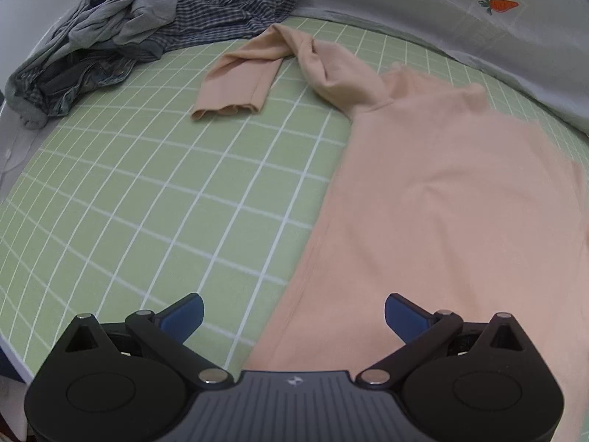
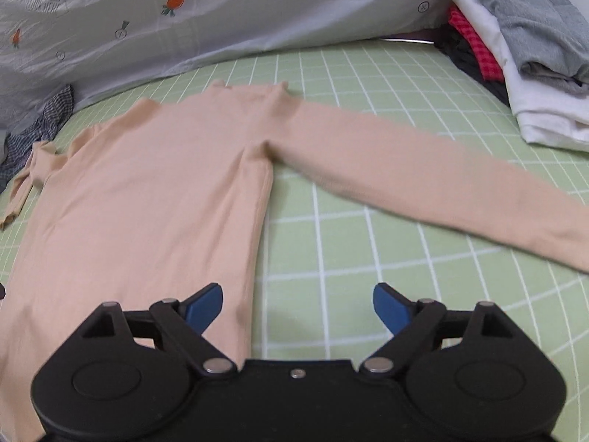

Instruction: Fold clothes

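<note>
A peach long-sleeved top (image 1: 434, 199) (image 2: 147, 191) lies flat, front down the green checked sheet (image 1: 147, 191) (image 2: 349, 258). Its left sleeve (image 1: 243, 81) is twisted and bent back toward the far left. Its right sleeve (image 2: 423, 184) stretches out straight to the right. My left gripper (image 1: 293, 318) hovers open over the top's lower left edge, nothing between its blue pads. My right gripper (image 2: 297, 307) is open too, above the top's lower right edge, with nothing in it.
A heap of unfolded clothes (image 1: 95, 44), grey, checked and denim, sits at the far left. A stack of folded clothes (image 2: 522, 55) in grey, white, red and black stands at the far right. A pale quilt with carrot prints (image 2: 184, 18) runs along the back.
</note>
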A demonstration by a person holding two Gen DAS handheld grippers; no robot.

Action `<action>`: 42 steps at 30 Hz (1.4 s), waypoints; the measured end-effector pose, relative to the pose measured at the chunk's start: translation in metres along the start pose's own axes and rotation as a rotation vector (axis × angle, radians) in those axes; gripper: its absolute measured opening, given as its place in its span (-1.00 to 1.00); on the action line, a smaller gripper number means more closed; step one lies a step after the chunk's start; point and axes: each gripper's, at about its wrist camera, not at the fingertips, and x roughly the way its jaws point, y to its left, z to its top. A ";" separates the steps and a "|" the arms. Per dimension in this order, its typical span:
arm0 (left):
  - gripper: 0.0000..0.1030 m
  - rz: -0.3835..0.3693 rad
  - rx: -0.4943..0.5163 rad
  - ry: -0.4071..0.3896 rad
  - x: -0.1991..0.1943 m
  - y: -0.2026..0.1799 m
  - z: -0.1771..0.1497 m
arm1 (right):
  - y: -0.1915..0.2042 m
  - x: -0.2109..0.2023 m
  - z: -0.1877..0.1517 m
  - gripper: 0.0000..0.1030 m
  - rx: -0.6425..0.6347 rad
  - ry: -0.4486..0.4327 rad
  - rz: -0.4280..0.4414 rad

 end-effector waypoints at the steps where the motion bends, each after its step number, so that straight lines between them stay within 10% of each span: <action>1: 1.00 0.003 0.001 0.005 -0.002 0.003 -0.007 | 0.004 -0.002 -0.007 0.74 -0.023 0.010 -0.012; 8: 1.00 0.042 0.012 0.006 -0.020 0.016 -0.049 | 0.015 -0.019 -0.037 0.54 -0.086 0.023 0.029; 11: 1.00 0.043 0.001 0.009 -0.023 0.022 -0.062 | 0.020 -0.023 -0.040 0.02 -0.079 0.021 0.011; 13: 1.00 0.036 0.006 0.011 -0.022 0.024 -0.067 | 0.023 -0.025 -0.042 -0.94 -0.072 0.020 -0.006; 18: 1.00 -0.006 0.062 -0.009 -0.026 0.029 -0.064 | 0.032 -0.030 -0.046 -0.92 -0.056 0.018 -0.050; 23: 1.00 0.001 0.127 -0.054 -0.032 0.048 -0.054 | 0.040 -0.035 -0.051 -0.54 -0.040 0.016 -0.094; 25: 1.00 0.009 0.117 -0.068 -0.033 0.062 -0.046 | 0.050 -0.033 -0.047 0.12 -0.028 -0.001 -0.101; 30: 1.00 0.019 0.085 -0.085 -0.024 0.096 -0.020 | 0.080 -0.027 -0.035 0.98 -0.007 -0.049 -0.109; 42: 0.98 -0.062 0.103 -0.152 0.024 0.137 0.090 | 0.135 0.019 -0.014 1.00 0.145 -0.012 -0.173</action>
